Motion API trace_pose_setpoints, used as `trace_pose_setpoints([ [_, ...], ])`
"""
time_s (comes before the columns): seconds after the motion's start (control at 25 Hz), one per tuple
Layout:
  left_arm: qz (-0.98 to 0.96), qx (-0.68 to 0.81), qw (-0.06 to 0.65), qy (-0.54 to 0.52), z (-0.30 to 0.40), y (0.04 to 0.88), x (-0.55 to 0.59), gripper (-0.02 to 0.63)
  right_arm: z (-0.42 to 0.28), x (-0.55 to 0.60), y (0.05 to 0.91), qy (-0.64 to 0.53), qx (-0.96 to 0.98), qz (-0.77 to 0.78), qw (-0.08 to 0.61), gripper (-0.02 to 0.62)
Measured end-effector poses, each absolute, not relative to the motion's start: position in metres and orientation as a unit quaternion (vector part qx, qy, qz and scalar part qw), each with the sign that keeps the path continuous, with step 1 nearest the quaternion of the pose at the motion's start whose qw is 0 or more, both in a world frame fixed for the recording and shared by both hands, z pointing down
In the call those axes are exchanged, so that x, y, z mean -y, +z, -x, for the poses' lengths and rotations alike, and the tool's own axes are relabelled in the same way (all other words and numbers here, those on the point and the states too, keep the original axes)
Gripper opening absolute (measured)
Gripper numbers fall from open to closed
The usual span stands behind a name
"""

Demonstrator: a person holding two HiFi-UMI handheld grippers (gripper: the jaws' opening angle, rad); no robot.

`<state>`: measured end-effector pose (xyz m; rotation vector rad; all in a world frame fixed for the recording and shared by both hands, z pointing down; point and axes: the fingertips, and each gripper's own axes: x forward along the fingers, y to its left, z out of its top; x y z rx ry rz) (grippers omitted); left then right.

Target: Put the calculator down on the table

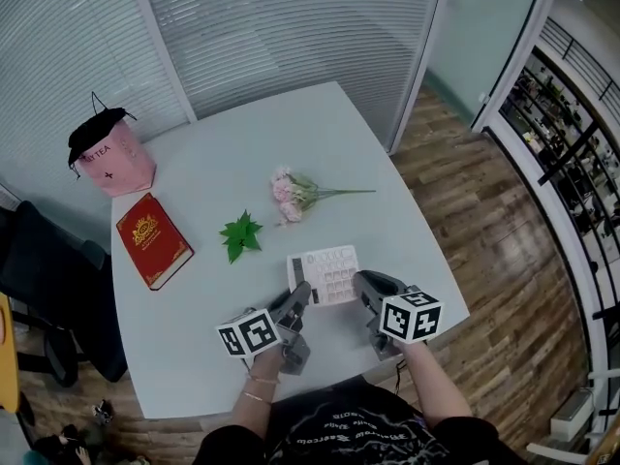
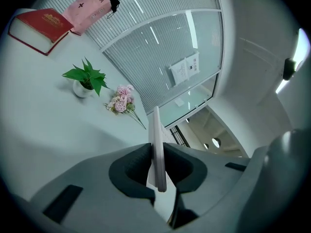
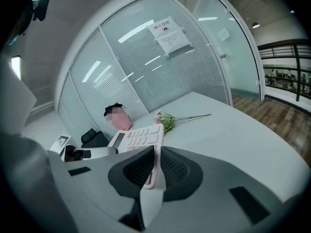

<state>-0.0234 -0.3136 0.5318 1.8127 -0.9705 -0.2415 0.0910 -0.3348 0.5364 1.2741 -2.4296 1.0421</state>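
The calculator (image 1: 325,274) is held between both tools over the counter (image 1: 218,168), close to its near edge and a little toward the right corner. The left tool (image 1: 301,296) is clamped on the calculator's left edge. In the left gripper view the white body runs edge-on between the pads. The right tool (image 1: 362,285) is clamped on the right edge, and the right gripper view shows the keypad (image 3: 141,135) reaching out past the jaws, face up and tilted.

I judge the step in hand to be the carry, just before the set-down. The calculator looks to be clear of the surface, though the head view alone does not settle this. The next move calls for lowering both tools together, keeping the body level so that neither edge slips from its pads. Once it rests flat, both grips should be released. The bare stretch of counter under it gives room, and the potted plant (image 1: 241,234) and the pink flower sprig (image 1: 295,192) sit further toward the middle.

Near the far left corner stands a pink bag (image 1: 114,158) printed "TEA". The red book (image 1: 153,239) by the left edge bears a gold emblem, and its lettering is too small to read.
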Motion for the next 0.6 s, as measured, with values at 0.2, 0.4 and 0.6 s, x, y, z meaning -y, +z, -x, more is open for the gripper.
trace_pose_setpoints([
  [0.2,-0.746,0.409,0.519,-0.088,0.02,0.551,0.336,0.08,-0.095,0.36,0.559,0.387,0.81,-0.428,0.103,0.048],
  [0.4,-0.723,0.421,0.541,-0.085,0.027,0.578,0.355,0.08,-0.089,0.379,0.587,0.42,0.797,-0.421,0.106,0.048],
  [0.6,-0.702,0.436,0.556,-0.09,0.032,0.596,0.379,0.08,-0.085,0.405,0.605,0.442,0.781,-0.427,0.112,0.048],
])
